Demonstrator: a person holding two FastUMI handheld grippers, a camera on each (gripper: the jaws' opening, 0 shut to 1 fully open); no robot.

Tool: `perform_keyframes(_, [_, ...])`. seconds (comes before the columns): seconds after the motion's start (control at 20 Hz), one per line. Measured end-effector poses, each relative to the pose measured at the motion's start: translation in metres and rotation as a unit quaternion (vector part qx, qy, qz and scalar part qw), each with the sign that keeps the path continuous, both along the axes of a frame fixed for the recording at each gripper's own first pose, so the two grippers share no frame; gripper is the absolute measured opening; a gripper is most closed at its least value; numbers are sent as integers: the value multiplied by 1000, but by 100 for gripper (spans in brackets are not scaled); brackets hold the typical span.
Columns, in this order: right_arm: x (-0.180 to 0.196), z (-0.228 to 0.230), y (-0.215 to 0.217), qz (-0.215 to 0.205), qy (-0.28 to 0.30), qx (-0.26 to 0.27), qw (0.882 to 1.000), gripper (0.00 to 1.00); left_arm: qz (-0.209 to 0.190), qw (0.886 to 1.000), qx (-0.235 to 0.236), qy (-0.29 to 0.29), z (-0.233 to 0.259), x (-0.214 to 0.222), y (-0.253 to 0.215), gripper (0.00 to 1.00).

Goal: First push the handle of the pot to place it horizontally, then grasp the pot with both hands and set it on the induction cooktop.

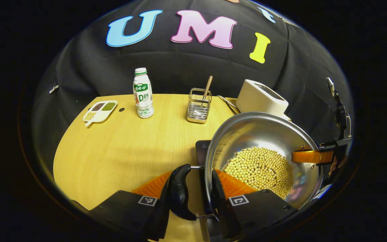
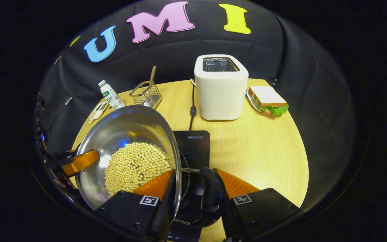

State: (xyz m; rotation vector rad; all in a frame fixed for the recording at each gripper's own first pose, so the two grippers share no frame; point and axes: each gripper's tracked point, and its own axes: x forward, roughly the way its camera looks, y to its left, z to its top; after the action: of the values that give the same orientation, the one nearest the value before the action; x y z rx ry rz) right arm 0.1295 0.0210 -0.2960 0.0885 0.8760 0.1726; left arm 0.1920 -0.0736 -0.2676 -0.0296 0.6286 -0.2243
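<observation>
Pot point(image 2: 129, 134) hides most of cooktop point(image 2: 193, 144).

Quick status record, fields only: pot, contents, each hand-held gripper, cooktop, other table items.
pot: steel pot, held at opposite sides, over the cooktop
contents: yellow beans
left hand-held gripper: closed on pot's side handle and rim
right hand-held gripper: closed on the opposite handle and rim
cooktop: black induction cooktop, partly under the pot
others: toaster, sandwich, bottle, wire holder

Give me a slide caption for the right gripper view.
Right tongs clamp the bean-filled pot by its black side handle above the induction cooktop.
</observation>
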Motion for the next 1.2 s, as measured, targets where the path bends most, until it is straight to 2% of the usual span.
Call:
perform_keyframes(0.3, [12,-22,-7,-1,10,12,1000,64,4,1000,6,2,-11,8,-8,62])
perform_keyframes(0.45, [8,-19,-11,-8,12,31,999,64,-2,1000,21,-2,-11,13,-8,62])
perform_keyframes(0.85, [6,-20,-13,-15,-7,31,999,67,2,999,23,23,-15,12,-8,69])
perform_keyframes(0.9, [3,-22,-17,-19,-8,22,1000,75,8,999,23,29,-17,12,-7,70])
perform_keyframes(0.95, [0,-22,-17,-24,-11,18,999,72,12,999,29,31,-17,12,-6,71])
perform_keyframes(1.0, [-5,-22,-14,-29,-10,22,999,87,13,999,33,33,-17,10,-6,73])
perform_keyframes(1.05, [-11,-22,-13,-36,-8,27,999,88,13,999,32,36,-19,7,-9,74])
perform_keyframes(1.15, [-19,-19,-11,-44,-8,29,999,96,10,999,24,39,-17,1,-15,78])
perform_keyframes(1.2, [-21,-16,-13,-47,-14,21,999,100,12,999,22,32,-13,-1,-16,86])
